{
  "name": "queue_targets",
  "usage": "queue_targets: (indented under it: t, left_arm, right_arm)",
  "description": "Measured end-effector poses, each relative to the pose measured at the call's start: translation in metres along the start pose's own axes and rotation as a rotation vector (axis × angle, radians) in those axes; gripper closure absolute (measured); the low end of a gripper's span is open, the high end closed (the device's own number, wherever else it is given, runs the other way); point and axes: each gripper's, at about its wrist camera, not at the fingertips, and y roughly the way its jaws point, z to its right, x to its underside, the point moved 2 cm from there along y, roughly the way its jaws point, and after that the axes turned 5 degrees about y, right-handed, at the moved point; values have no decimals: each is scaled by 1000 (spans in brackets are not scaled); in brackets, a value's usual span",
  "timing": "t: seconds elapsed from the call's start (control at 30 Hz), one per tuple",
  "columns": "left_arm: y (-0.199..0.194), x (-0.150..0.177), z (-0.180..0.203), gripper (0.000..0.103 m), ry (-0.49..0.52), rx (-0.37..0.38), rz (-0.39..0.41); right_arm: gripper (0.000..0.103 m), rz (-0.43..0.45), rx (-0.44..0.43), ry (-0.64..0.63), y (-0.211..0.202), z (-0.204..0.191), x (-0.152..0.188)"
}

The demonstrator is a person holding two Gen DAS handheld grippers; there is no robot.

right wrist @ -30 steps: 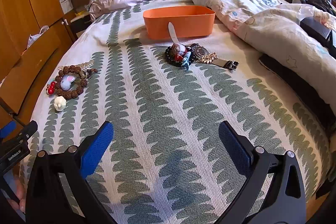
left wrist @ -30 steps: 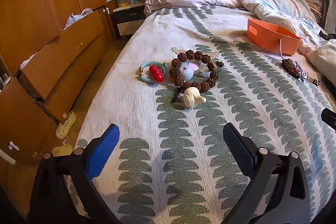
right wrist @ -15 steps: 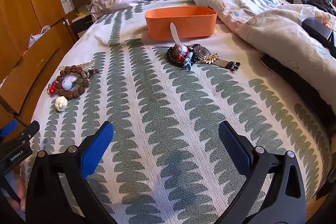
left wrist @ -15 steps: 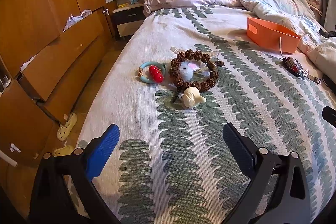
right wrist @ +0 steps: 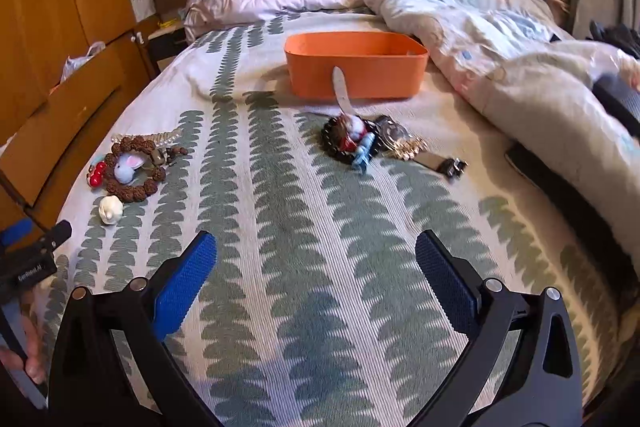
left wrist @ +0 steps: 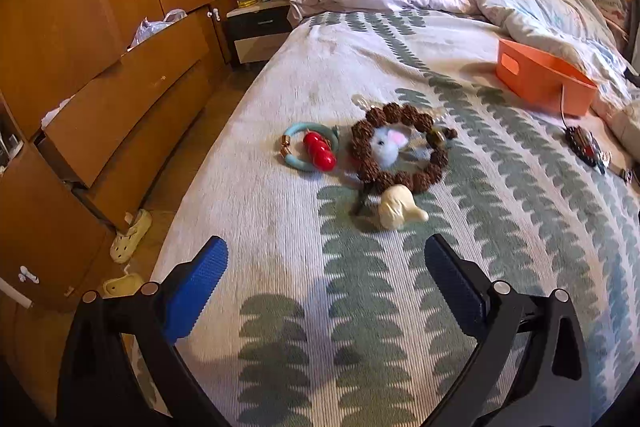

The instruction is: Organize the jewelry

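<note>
Left wrist view: left gripper (left wrist: 326, 269) hovers low over the bed (left wrist: 500, 227), fingers apart, empty. Right gripper (right wrist: 316, 261) likewise. Brown bead bracelet (left wrist: 400, 151) lies flat ahead.

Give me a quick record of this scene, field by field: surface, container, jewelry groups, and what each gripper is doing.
surface: bed cover with green leaf print
container: orange bin, on the bed, contents not visible
group one: brown bead bracelet around a plush bunny charm, teal bangle beside it, cream charm
group two: dark bead bracelet and wristwatch in front of the bin
left gripper: open, empty
right gripper: open, empty
</note>
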Motion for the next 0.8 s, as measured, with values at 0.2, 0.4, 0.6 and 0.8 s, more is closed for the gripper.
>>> queue_targets:
  t: [0.2,0.4,0.6,0.8]
  left_arm:
    - [2,-7,-7,6,-25,-2,4]
    - [5,-19,-5,6,-5,2,17]
    - [15,-36,-3,6,12,6,15]
    - [31,-42,-10,6,-19,21,-20]
  right_arm:
    - [4,6,-4,50,4,12,-9]
    - [4,-1,-11,79,10,20,-21]
    - [4,-28,-10,67,21,21,-37]
    - [4,-32,39,20,38,19,-55]
